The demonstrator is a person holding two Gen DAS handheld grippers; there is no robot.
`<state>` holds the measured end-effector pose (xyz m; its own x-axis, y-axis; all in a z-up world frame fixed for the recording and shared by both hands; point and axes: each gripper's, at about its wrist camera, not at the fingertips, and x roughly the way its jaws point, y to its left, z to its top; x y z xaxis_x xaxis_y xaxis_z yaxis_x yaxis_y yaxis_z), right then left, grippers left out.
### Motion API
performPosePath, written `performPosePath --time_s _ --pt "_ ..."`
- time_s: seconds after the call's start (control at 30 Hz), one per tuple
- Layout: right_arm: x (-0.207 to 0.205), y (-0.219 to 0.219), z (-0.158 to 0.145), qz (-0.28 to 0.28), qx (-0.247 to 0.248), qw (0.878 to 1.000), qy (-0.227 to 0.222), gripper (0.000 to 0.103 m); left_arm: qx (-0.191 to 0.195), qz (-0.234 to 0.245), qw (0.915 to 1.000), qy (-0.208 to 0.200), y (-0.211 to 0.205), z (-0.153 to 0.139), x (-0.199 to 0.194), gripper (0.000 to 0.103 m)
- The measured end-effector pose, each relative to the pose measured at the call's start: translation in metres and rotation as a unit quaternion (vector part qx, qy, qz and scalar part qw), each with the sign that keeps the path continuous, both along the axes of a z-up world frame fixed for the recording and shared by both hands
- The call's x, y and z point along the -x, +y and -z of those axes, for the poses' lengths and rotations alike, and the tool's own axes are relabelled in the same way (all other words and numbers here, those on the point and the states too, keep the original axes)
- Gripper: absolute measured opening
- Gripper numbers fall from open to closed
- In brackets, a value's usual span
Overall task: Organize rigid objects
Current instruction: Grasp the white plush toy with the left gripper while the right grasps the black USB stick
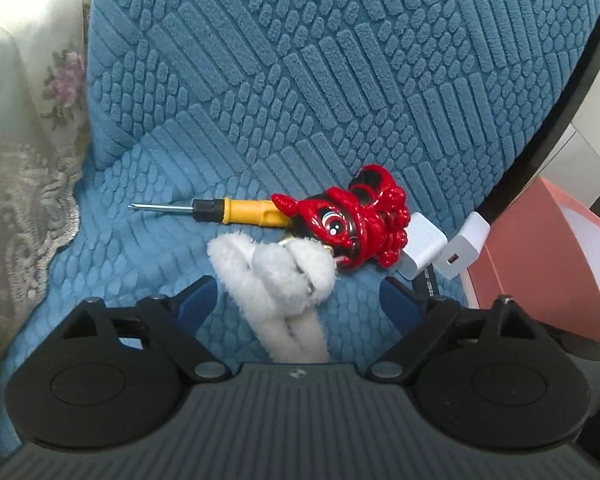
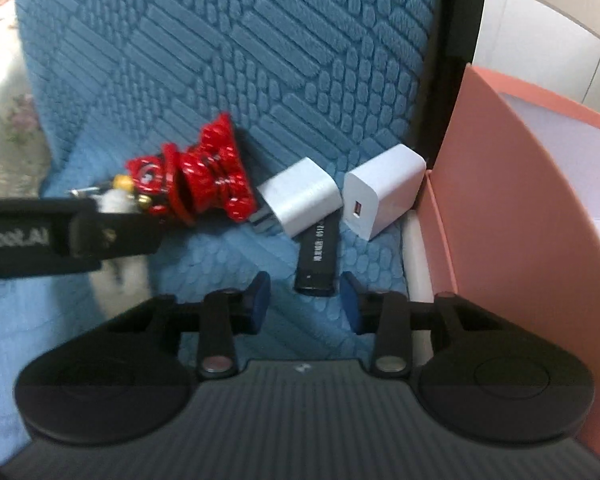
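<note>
Through the left wrist we see our left gripper (image 1: 296, 300) spread wide around the soft white plush loop (image 1: 276, 272) of the glossy, probably brittle red figurine (image 1: 356, 224) on the blue cushion (image 1: 340, 80), while through the right wrist our right gripper (image 2: 305, 304) stands unclenched, holding nothing, its pads flanking the end of the stiff, light black bar (image 2: 316, 264), best pinched across its flat sides.

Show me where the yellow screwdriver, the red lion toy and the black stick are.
yellow screwdriver (image 1: 249, 211), left wrist view, on its yellow handle.
red lion toy (image 1: 356, 224), left wrist view, on its face beside the eye.
black stick (image 2: 318, 264), right wrist view, on its near half.
</note>
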<state>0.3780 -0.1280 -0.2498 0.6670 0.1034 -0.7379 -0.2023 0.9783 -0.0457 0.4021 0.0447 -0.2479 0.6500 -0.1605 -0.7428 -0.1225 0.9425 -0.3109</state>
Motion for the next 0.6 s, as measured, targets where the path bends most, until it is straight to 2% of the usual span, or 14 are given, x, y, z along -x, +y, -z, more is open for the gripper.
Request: performPosePath --time_s 0.17,0.23,0.4,0.6 --pt "-0.003 0.006 0.004 -0.007 0.023 1.000 -0.020 0.040 -0.024 0.004 0.9997 0.000 -0.006 0.006 -0.005 0.077" --pt "-0.003 0.007 0.003 -0.011 0.024 0.999 -0.018 0.028 -0.030 0.000 0.9995 -0.003 -0.007 0.006 -0.006 0.072" --pt "-0.003 0.009 0.002 -0.011 0.026 1.000 -0.008 0.027 -0.048 -0.004 0.9988 -0.014 -0.007 0.004 -0.003 0.059" --pt "-0.002 0.007 -0.009 -0.018 0.019 1.000 0.014 0.027 -0.040 -0.003 0.9987 -0.031 -0.005 -0.006 0.008 0.046"
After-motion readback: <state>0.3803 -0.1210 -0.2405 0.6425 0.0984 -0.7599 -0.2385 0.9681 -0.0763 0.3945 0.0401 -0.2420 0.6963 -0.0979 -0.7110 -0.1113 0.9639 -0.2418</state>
